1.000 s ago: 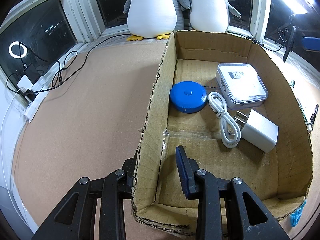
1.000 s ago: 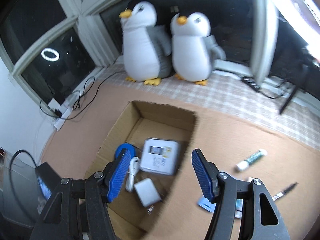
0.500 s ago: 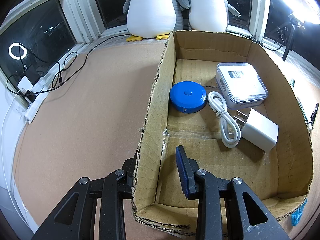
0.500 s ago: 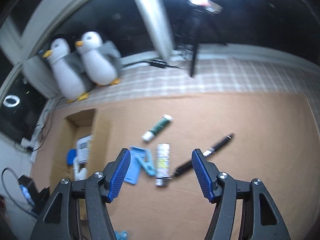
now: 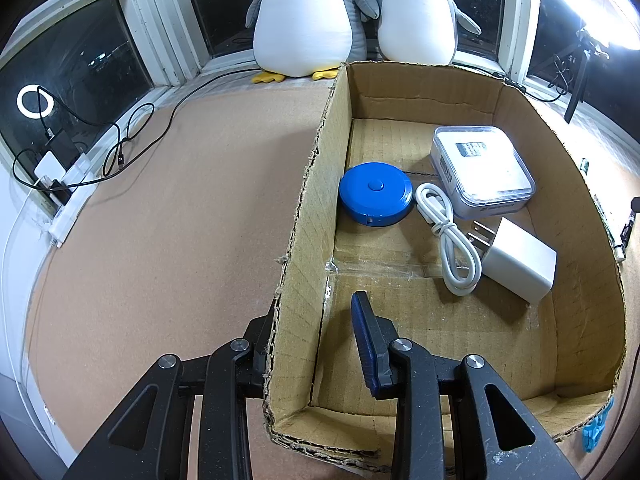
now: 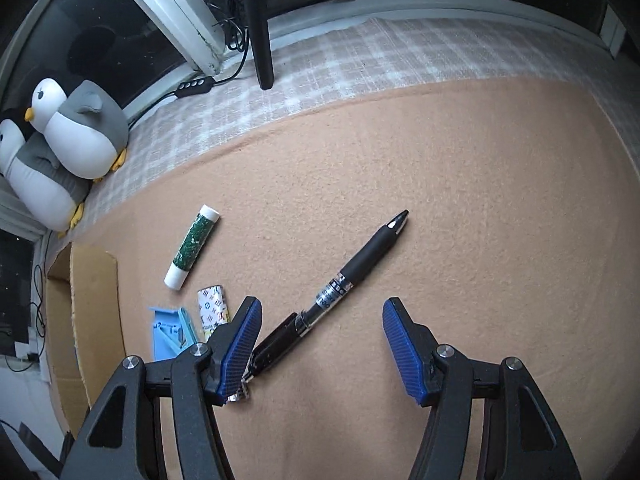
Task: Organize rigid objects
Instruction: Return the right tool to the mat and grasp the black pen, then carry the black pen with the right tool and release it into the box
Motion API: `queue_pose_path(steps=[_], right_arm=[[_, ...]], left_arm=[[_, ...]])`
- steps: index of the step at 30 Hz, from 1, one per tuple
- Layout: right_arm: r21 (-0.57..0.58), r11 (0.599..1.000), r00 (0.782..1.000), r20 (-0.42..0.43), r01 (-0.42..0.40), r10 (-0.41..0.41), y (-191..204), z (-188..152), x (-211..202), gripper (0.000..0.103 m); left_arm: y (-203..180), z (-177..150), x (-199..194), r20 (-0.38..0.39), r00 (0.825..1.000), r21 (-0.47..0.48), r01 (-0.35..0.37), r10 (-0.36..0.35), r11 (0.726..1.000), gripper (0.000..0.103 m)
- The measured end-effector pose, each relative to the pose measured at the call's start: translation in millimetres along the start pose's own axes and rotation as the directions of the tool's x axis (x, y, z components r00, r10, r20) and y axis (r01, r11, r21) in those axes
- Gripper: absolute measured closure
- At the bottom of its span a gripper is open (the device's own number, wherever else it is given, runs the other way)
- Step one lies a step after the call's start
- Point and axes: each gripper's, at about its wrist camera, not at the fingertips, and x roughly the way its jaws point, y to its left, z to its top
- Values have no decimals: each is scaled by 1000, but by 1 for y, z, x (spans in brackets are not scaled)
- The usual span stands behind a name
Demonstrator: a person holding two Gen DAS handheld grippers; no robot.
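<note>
1. While the left wrist view looks unchanged over the last second, the left gripper [image 5: 316, 344] stays clamped on the near-left wall of the cardboard box [image 5: 304, 216], one finger outside and the blue pad inside, steadying it.
2. Inside the box lie a blue round tape measure [image 5: 375, 193] by the left wall, a coiled white cable [image 5: 448, 236] just right of it, a clear plastic case [image 5: 482, 170] towards the far right, and a white charger plug [image 5: 520, 264] to the right, nearer than the case. None of these has shifted.
3. Two plush penguins [image 5: 352, 16] sit beyond the box on the window ledge.
4. Turning to the right wrist view, the change is large: a second ago it looked down into the box, and now it hangs low over the open mat to the right of it.
5. The right gripper [image 6: 320, 340] is roughly half open and holds nothing; its jaws frame bare mat, with the black pen [image 6: 340, 288] running from under the left pad out towards the far right.
6. Left of the pen lie a patterned lighter [image 6: 214, 310], a light blue clip [image 6: 170, 332] and, farther off, a green glue stick [image 6: 192, 246], all outside the box.
7. That swing suggests a fresh pick, probably the pen; four items are left to box.
</note>
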Motion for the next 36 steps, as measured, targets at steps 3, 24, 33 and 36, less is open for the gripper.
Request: queue_pose_path(steps=[3, 24, 33, 36], right_arm=[[-11, 999, 999, -10, 37, -37, 6, 1, 6, 50], [-189, 974, 991, -5, 127, -130, 2, 2, 11, 92], [-158, 986, 999, 6, 54, -54, -14, -10, -1, 93], [-165, 985, 999, 25, 47, -44, -11, -14, -8, 93]], left_arm=[[0, 0, 0, 1, 1000, 1, 0, 0, 1000, 69], [0, -1, 0, 2, 1000, -1, 2, -2, 1000, 69], [-1, -2, 0, 2, 1000, 2, 0, 0, 1000, 69], [-1, -2, 0, 3, 1000, 3, 0, 0, 1000, 69]])
